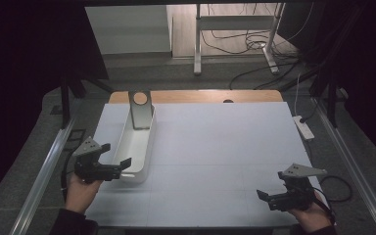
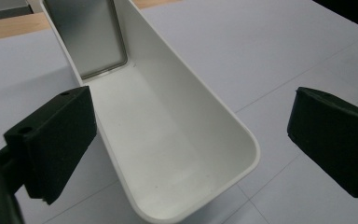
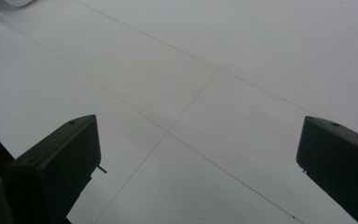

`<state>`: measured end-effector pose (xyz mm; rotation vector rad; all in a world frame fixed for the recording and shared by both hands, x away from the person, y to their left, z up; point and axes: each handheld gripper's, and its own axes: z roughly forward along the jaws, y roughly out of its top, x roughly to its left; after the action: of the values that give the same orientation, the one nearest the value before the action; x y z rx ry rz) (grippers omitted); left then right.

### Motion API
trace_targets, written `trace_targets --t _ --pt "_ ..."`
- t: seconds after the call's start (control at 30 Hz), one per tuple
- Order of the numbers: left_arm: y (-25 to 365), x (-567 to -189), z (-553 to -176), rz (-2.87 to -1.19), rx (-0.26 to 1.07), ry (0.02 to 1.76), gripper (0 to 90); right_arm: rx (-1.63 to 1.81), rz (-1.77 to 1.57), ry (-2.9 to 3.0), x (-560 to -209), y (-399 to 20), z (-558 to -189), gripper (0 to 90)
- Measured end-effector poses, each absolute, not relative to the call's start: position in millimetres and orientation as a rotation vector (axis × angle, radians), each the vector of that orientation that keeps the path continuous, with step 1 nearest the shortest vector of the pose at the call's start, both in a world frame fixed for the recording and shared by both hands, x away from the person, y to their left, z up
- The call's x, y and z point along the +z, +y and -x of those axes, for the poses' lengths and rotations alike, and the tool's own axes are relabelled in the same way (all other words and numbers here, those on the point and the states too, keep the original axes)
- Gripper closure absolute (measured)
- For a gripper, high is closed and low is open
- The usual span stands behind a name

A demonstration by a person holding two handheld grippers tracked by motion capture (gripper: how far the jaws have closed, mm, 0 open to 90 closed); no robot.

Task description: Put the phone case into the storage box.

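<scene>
Long glossy white plastic tray (image 1: pixel 138 147), grey metal plate with round hole (image 1: pixel 140 108), pale table (image 1: pixel 225 147) crossed by thin lines, black claws

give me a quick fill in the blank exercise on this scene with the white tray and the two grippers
1. The jaws of the left gripper stand ____ at the near end of the long white tray.
2. A grey metal plate with a round ____ near its top leans at the tray's far end.
3. The right gripper hovers over the bare ____ table surface, holding nothing.
4. Apart from that plate, the inside of the tray is ____.

Missing words: open; hole; white; empty
</scene>
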<state>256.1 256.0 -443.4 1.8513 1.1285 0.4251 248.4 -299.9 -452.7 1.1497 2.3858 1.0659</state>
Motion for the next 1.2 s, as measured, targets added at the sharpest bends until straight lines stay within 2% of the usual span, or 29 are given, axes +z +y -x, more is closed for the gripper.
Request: trace_targets --t 1.2 --pt "269 -448 -224 -1.831 0.429 1.154 2.2 1.069 -1.155 2.384 -453 -300 -249 0.0"
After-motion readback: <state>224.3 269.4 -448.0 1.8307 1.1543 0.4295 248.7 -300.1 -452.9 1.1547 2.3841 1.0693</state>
